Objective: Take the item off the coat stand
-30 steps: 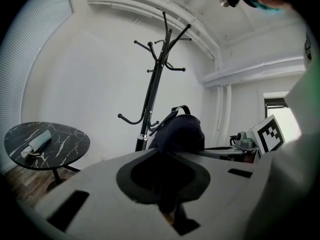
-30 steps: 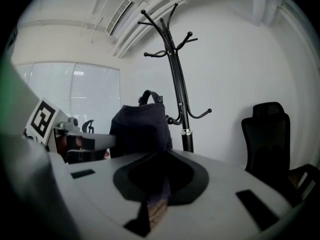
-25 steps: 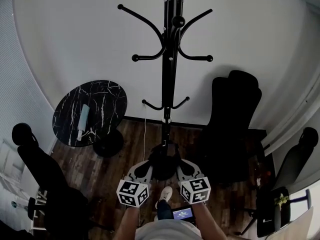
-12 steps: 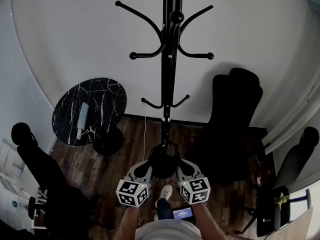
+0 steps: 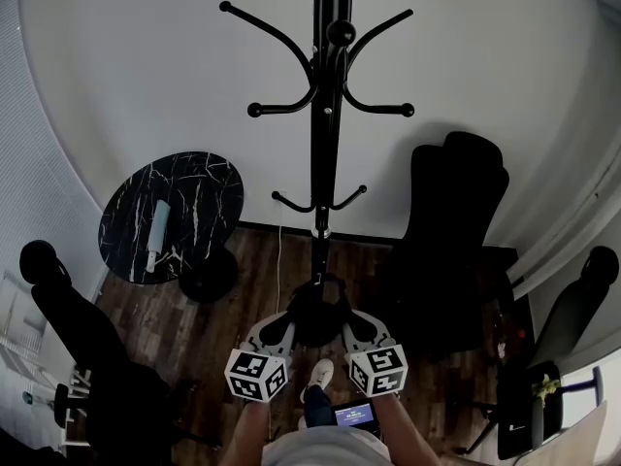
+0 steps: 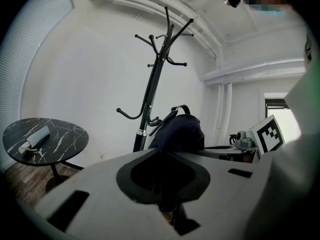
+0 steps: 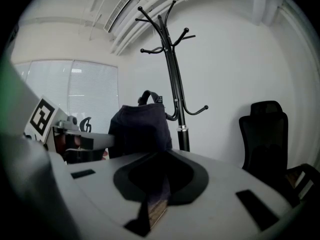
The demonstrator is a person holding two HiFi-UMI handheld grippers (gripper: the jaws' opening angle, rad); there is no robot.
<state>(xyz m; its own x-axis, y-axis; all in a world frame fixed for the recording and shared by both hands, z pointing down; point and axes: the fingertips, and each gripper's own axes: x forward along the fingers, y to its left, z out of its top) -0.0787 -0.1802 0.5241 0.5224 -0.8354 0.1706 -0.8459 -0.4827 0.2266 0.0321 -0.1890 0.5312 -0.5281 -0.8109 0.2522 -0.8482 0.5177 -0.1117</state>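
far to the left of the coat stand (image 5: pixel 325 144) i see a round black marble table (image 5: pixel 199 187), and a pale long thing (image 5: pixel 158 231) lies on it. lower down, also left of the stand, there is a dark office chair (image 5: pixel 78 328).

the left gripper (image 5: pixel 283 326) is just in front of the foot of the stand, a little to its left. in the left gripper view its jaws are pressed almost together, and dark cloth of the bag runs down between them, so it pinches the bag.

the dark bag (image 5: pixel 318 309) is off the stand. it hangs between my two grippers, low in front of the pole near its foot, with its carry loop on top. all hooks of the stand are bare.

the right gripper (image 5: pixel 354 326) is a little to the right of the foot of the stand. its jaws are also nearly closed, with a fold of the bag caught in the narrow gap.

to the right of the stand a black high-back chair (image 5: pixel 451 231) is against the wall.
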